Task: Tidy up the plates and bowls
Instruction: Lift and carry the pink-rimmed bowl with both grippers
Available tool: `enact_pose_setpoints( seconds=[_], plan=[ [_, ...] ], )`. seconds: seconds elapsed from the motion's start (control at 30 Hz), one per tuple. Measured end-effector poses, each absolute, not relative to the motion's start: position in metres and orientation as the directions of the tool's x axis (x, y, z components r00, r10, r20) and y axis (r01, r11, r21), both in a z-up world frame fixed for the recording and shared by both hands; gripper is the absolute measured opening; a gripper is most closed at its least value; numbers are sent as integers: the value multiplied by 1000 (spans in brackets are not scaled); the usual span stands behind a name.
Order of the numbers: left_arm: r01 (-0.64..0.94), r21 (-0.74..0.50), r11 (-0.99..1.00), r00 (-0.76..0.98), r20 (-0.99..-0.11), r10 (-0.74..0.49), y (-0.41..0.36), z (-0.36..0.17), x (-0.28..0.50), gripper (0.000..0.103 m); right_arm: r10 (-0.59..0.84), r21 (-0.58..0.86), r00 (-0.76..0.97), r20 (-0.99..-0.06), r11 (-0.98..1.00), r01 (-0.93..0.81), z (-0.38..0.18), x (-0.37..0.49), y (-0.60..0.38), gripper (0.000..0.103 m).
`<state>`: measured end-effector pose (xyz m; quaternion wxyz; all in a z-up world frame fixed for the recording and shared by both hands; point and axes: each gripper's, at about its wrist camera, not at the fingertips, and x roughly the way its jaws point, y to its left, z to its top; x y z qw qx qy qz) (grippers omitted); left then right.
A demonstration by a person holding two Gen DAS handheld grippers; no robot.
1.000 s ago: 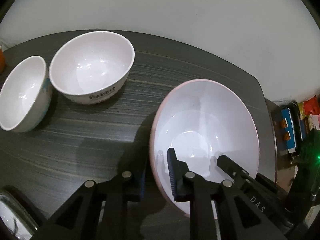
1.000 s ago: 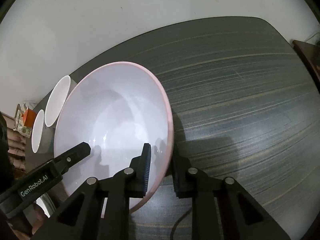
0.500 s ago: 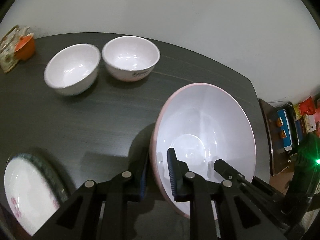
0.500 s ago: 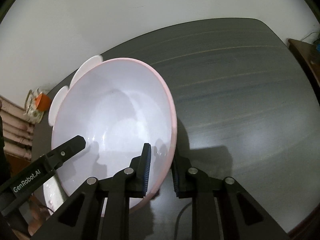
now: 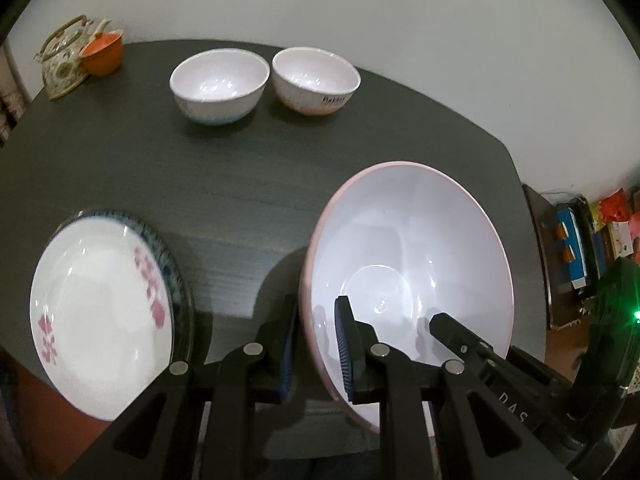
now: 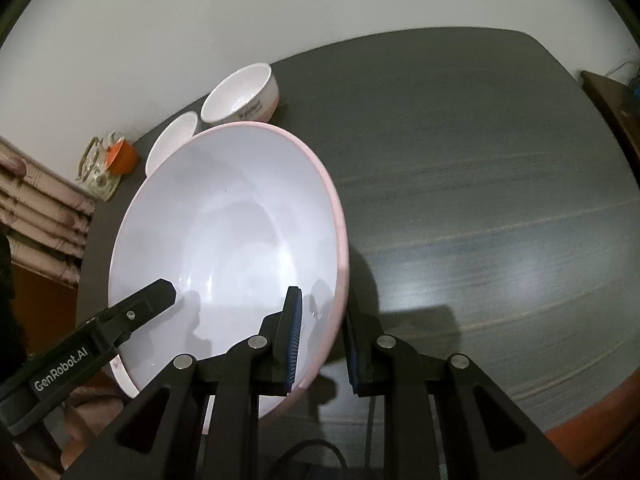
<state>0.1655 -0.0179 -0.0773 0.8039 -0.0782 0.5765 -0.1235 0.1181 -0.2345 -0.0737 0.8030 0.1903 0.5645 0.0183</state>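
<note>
On the dark wood-grain table (image 5: 240, 184), a white flower-patterned plate (image 5: 100, 320) lies left; the left gripper (image 5: 316, 344) and right gripper (image 6: 322, 336) each clamp opposite rims of the large pink-rimmed white bowl (image 5: 420, 248), held above the tabletop.

A home dining area: a dark wood-grain table (image 5: 248, 184) against a plain white wall carries everyday crockery, including two small white bowls (image 5: 219, 86), a flower-printed plate (image 5: 100, 316) and a patterned teapot (image 5: 64, 60) beside an orange cup (image 5: 103, 53). Colourful boxes (image 5: 580, 248) crowd a low side shelf.
</note>
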Motion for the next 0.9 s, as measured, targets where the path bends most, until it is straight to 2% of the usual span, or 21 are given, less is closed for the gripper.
enact_pose_setpoints(
  seconds=[0.9],
  plan=[
    [74, -233, 970, 244, -938, -244, 0, -124, 151, 19, 254, 305, 257, -933, 935, 183, -117, 82, -214, 20]
  ],
)
